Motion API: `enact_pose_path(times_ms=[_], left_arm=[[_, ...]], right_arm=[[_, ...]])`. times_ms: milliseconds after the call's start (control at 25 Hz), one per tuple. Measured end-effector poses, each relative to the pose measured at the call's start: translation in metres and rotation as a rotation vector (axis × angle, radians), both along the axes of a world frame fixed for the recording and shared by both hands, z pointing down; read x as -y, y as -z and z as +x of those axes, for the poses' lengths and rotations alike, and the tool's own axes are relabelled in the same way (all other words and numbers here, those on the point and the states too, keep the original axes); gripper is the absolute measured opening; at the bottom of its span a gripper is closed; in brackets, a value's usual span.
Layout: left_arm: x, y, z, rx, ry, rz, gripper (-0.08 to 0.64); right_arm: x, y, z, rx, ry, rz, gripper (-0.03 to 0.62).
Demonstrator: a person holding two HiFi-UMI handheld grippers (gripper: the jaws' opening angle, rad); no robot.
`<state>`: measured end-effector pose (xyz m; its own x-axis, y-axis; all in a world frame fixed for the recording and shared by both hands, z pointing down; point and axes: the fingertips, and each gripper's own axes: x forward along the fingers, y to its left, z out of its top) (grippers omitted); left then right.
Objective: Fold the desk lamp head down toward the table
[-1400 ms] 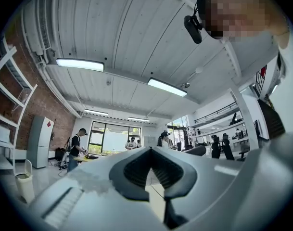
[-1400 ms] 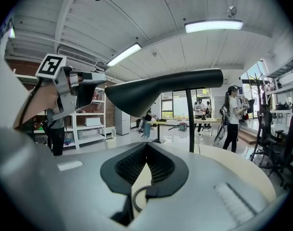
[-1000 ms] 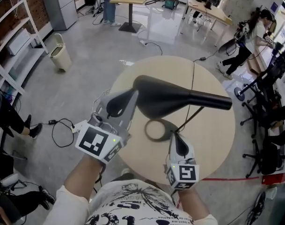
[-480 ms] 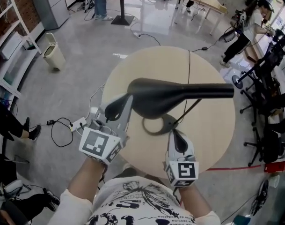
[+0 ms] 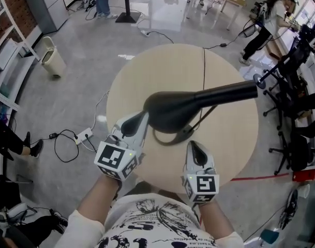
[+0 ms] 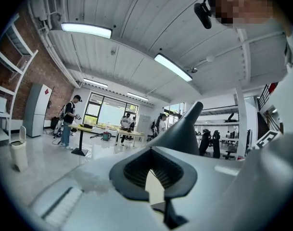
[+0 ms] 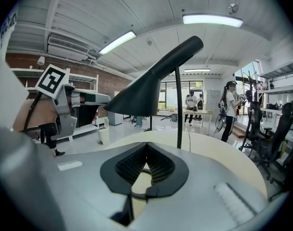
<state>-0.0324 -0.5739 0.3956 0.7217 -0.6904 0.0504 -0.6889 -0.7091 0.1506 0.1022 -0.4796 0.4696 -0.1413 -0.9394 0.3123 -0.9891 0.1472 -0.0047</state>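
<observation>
A black desk lamp stands on the round beige table point(image 5: 227, 143). Its cone-shaped head point(image 5: 173, 109) hangs over the ring base point(image 5: 166, 137), and the narrow end point(image 5: 235, 92) points right. My left gripper point(image 5: 140, 119) is shut and empty, its tip right at the head's wide left end; I cannot tell whether they touch. In the left gripper view the lamp head point(image 6: 184, 129) rises just past the shut jaws. My right gripper point(image 5: 194, 149) is shut and empty near the table's front edge, short of the base. The right gripper view shows the head point(image 7: 146, 88) and thin stem point(image 7: 178, 109).
The lamp's black cable point(image 5: 204, 71) runs across the table to its far edge. On the floor lie a power strip point(image 5: 84, 136) and a bin point(image 5: 53, 58) to the left. Office chairs point(image 5: 297, 149) and a person point(image 5: 268, 19) are on the right.
The lamp head now covers more of the ring base, and its narrow end points further toward the far right. The left gripper has followed the head's wide end. Both grippers stay shut.
</observation>
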Motion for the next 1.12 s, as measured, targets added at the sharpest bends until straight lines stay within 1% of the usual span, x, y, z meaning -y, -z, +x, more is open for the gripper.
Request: enact_pose_path(times_ms=[80,360,480,600,800,880,960,1040,1120], left_arm=[[-0.002,-0.010,0.005,0.012,-0.015,-0.012,0.003],[-0.002,-0.031,0.028,0.007,-0.051,-0.069,0.003],[-0.002,-0.036,0.036,0.014,-0.070,-0.069,0.003],[-0.001,-0.038,0.037,0.011,-0.061,-0.059,0.003],[-0.002,-0.039,0.040,-0.012,-0.054,-0.079,-0.006],[-0.003,-0.039,0.041,0.000,-0.057,-0.073,-0.006],[-0.004,-0.040,0.042,0.027,-0.060,-0.065,-0.003],[-0.005,-0.040,0.040,0.036,-0.042,-0.062,0.003],[-0.008,-0.034,0.033,0.015,-0.006,-0.059,0.003]], right_arm=[[-0.001,-0.001,0.002,-0.005,-0.009,0.001,0.009],[0.002,-0.007,0.014,-0.016,-0.030,-0.018,0.009],[0.002,-0.009,0.015,-0.013,-0.034,-0.021,0.009],[0.000,-0.010,0.016,0.000,-0.038,-0.017,0.009],[0.000,-0.006,0.017,0.020,-0.035,-0.005,0.009],[0.000,-0.005,0.019,0.023,-0.029,-0.008,0.009],[-0.001,-0.004,0.022,0.020,-0.022,-0.005,0.009],[-0.003,-0.002,0.024,0.015,-0.014,0.005,0.009],[-0.005,0.002,0.026,0.011,0.000,0.019,0.009]])
